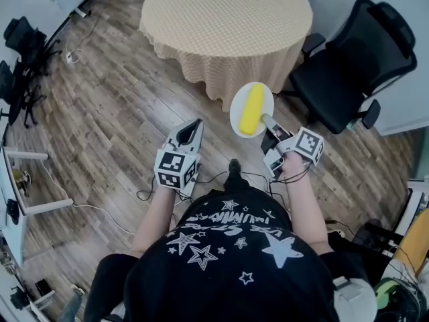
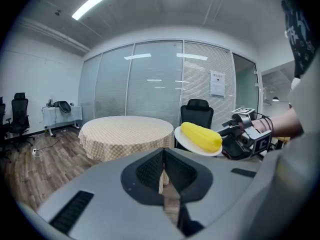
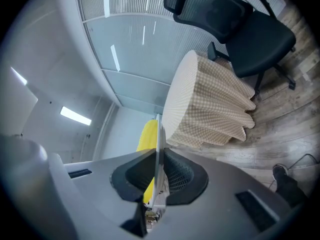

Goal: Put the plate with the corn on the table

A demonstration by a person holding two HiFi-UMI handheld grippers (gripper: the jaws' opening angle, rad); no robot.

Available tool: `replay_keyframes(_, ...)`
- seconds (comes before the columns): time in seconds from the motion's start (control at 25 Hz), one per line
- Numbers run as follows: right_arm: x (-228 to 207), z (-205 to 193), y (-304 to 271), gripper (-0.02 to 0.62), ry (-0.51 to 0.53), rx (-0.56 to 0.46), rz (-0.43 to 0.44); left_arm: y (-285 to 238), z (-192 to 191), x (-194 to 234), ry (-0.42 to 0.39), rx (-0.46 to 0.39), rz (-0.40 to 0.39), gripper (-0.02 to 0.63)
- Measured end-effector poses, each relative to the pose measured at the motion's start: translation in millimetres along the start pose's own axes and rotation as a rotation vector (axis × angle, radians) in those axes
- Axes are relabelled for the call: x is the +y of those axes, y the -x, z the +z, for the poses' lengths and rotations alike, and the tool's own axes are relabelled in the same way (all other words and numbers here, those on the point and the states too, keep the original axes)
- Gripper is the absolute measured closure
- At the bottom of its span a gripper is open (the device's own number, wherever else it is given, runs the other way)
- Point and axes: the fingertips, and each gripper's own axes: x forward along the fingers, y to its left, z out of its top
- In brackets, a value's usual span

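Note:
A white plate (image 1: 239, 111) carrying a yellow corn cob (image 1: 252, 109) hangs in the air above the wooden floor, just in front of the round table (image 1: 228, 19) with its beige checked cloth. My right gripper (image 1: 267, 123) is shut on the plate's near rim. In the right gripper view the plate (image 3: 159, 144) runs edge-on between the jaws, with the corn (image 3: 146, 136) on its left side. My left gripper (image 1: 192, 130) is to the left of the plate, shut and empty. Its own view shows the plate (image 2: 186, 141), the corn (image 2: 201, 136) and the right gripper (image 2: 235, 134) at the right.
A black office chair (image 1: 355, 66) stands right of the table, close to the plate. Cables (image 1: 144, 194) trail over the floor near the person's feet. More black chairs (image 1: 20, 59) and a white desk (image 1: 13, 200) line the left side.

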Motion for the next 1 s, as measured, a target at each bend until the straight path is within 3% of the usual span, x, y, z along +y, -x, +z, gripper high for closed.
replay_keyframes(0.56,-27,97,-57,0.551,0.01,0.017,0.008,-92,45,32,0.002,-0.022,0.061,0.598)
replay_keyframes(1.0,-38,100,-72,0.551,0.001,0.023,0.005,-112,45,47,-0.005,-0.002,0.039,0.598)
